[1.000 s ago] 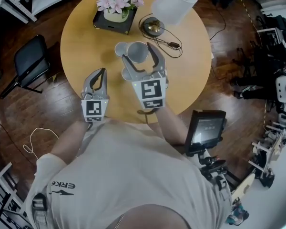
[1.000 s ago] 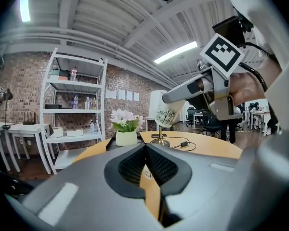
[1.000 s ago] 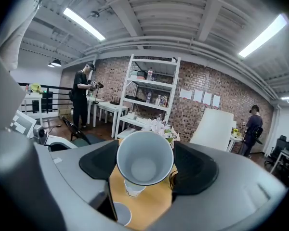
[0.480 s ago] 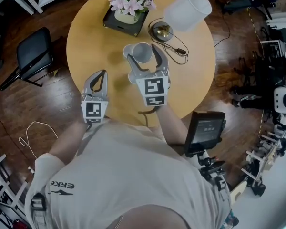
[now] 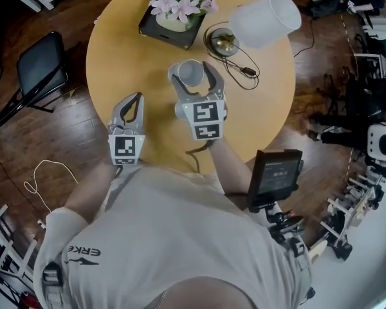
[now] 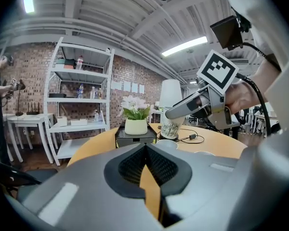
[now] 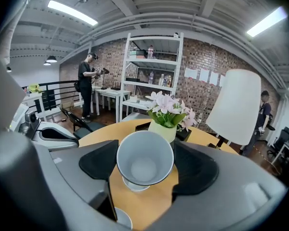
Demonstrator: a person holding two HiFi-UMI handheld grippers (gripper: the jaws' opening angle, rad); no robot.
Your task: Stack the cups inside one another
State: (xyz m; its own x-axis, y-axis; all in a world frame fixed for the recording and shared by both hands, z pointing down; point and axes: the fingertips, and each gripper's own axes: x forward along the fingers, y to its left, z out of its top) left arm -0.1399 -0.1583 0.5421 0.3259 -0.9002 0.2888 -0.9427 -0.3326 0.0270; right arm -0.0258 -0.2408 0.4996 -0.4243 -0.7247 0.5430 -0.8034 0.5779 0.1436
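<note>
My right gripper is shut on a pale cup with a plant pattern, held tilted above the round wooden table. In the right gripper view this cup fills the gap between both pads, its mouth towards the camera. Right under it a second cup stands on the table, its rim showing in the head view. A third cup stands nearer me, under the gripper's body. My left gripper hovers shut and empty over the table's near left edge, its jaws pressed together.
A pot of pink flowers sits on a black box at the table's far side. A white-shaded lamp with its cable stands at the far right. A black chair is left of the table, a screen on a stand right of me.
My right gripper has sunk with its cup towards the cup standing on the table. The left gripper has dropped slightly and stays shut.
</note>
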